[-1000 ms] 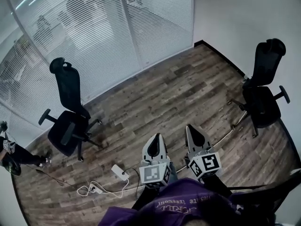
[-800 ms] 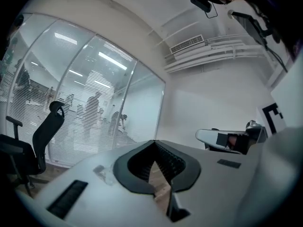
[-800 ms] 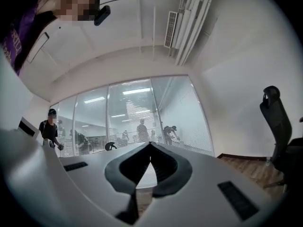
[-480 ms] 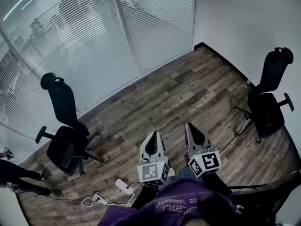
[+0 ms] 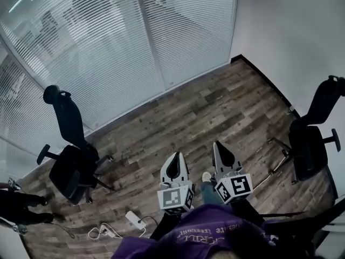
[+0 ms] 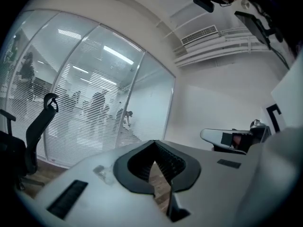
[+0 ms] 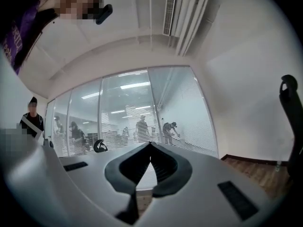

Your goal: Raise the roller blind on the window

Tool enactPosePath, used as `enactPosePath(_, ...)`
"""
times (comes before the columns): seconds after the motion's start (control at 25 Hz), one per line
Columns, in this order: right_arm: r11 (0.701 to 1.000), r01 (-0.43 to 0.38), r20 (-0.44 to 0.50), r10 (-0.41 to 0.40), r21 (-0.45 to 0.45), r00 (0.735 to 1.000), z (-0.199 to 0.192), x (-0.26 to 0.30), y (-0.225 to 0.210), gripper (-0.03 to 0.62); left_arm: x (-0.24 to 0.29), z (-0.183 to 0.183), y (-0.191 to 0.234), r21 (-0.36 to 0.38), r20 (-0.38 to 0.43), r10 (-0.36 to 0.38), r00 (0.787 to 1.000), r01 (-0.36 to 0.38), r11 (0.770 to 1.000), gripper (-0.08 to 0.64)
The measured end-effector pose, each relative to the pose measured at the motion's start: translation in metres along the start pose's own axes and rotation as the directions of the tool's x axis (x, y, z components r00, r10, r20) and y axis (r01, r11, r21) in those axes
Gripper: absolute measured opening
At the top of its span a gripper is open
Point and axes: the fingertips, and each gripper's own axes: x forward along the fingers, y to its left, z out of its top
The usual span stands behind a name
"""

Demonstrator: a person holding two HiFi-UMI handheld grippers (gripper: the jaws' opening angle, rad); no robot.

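Observation:
A curved glass wall (image 5: pixel 108 53) covered with fine horizontal blind slats fills the upper left of the head view; it also shows in the left gripper view (image 6: pixel 94 112) and the right gripper view (image 7: pixel 137 122). My left gripper (image 5: pixel 176 156) and right gripper (image 5: pixel 219 146) are held side by side over the wooden floor (image 5: pixel 205 112), pointing level toward the glass and well short of it. Both are shut with nothing between the jaws, their tips meeting in the left gripper view (image 6: pixel 154 142) and the right gripper view (image 7: pixel 150 144).
A black office chair (image 5: pixel 67 155) stands at the left near the glass, another (image 5: pixel 315 139) at the right by the white wall (image 5: pixel 291 36). A white power strip with cable (image 5: pixel 133 219) lies on the floor. A person's legs (image 5: pixel 19 206) show at the left edge; people stand behind the glass.
The whole view has advanced toward the glass wall: the right chair slid toward the right edge, the left chair and power strip toward the lower left. Both grippers stayed shut, side by side.

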Motion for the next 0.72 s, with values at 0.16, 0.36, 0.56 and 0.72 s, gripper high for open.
enactPosePath(0.16,0.999,-0.037,0.002,0.037,-0.01,0.999,0.015,0.044,-0.039,-0.002,0.056,0.009,-0.011,0.006,0.029,0.008,1.0,-0.008,1.0,0.002)
enactPosePath(0.36,0.995,-0.102,-0.021,0.102,-0.006,0.995,0.024,0.089,-0.078,-0.002,0.101,0.016,-0.013,-0.011,0.042,0.093,0.995,-0.093,0.996,0.002)
enactPosePath(0.56,0.986,-0.167,-0.035,0.166,-0.005,0.985,0.022,0.131,-0.094,-0.002,0.129,0.014,0.002,-0.029,0.037,0.177,0.984,-0.176,0.984,0.002)
enactPosePath(0.72,0.978,-0.208,-0.059,0.209,0.016,0.976,0.013,0.158,-0.094,-0.002,0.141,0.013,0.022,-0.044,0.031,0.237,0.971,-0.235,0.971,0.002)
